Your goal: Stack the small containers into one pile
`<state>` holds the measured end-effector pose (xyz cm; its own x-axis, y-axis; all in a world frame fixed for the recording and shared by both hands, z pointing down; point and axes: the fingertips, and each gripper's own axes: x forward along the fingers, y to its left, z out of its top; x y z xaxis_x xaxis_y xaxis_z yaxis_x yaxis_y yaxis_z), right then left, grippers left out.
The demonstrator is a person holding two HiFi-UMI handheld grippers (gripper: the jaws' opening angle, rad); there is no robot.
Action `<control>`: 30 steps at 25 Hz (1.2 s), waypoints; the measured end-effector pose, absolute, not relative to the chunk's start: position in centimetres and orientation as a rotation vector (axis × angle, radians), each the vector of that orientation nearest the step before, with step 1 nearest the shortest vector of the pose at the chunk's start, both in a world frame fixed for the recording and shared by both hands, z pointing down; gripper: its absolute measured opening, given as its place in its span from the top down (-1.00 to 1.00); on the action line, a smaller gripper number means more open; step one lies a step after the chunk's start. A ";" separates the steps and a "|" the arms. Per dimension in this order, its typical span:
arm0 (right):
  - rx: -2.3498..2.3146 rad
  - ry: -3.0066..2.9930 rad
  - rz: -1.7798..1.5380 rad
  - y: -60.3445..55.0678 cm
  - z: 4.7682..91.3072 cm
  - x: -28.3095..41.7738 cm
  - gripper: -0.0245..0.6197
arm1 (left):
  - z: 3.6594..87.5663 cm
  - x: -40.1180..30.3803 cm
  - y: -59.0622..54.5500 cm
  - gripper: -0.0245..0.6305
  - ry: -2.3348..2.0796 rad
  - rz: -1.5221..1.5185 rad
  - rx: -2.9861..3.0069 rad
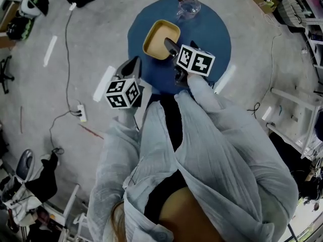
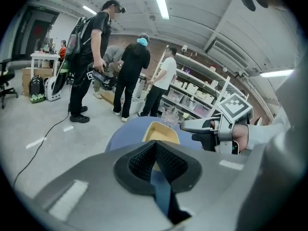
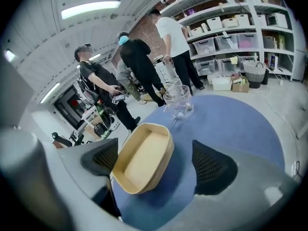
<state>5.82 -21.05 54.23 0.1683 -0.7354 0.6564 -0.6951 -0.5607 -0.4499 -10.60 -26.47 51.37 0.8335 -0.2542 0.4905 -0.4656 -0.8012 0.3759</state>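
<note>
right gripper (image 3: 156,165) — jaws wide apart, holding nothing | tan container pile (image 3: 140,160) below, between them | left gripper (image 2: 155,160) — jaws together, empty

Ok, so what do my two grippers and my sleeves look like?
The left gripper and the right gripper both have smooth grey bodies, and their jaws are lined with black ribbed pads. Each gripper carries a white cube printed with black square markers. The arms are covered by loose, crinkled pale blue-grey sleeves of an open shirt.
</note>
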 end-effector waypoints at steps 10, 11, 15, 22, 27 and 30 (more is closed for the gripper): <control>-2.138 1.830 -1.178 -19.2 46.7 7.7 -0.37 | 46.6 -7.0 -24.0 0.89 -0.619 0.431 2.547; -2.128 1.865 -1.149 -18.8 45.9 8.1 -0.36 | 46.1 -6.6 -23.6 0.89 -0.627 0.417 2.553; -2.106 2.027 -1.011 -17.5 42.8 9.6 -0.33 | 43.9 -4.7 -22.0 0.89 -0.655 0.369 2.577; -2.102 2.207 -0.792 -15.6 38.7 11.6 -0.04 | 40.6 -2.8 -20.1 0.88 -0.693 0.302 2.623; -2.169 2.336 -0.599 -13.7 37.5 13.3 0.46 | 39.7 -2.5 -18.7 0.89 -0.729 0.285 2.643; -2.120 2.383 -0.540 -12.6 37.4 13.5 0.77 | 39.8 -2.5 -17.6 0.89 -0.745 0.286 2.651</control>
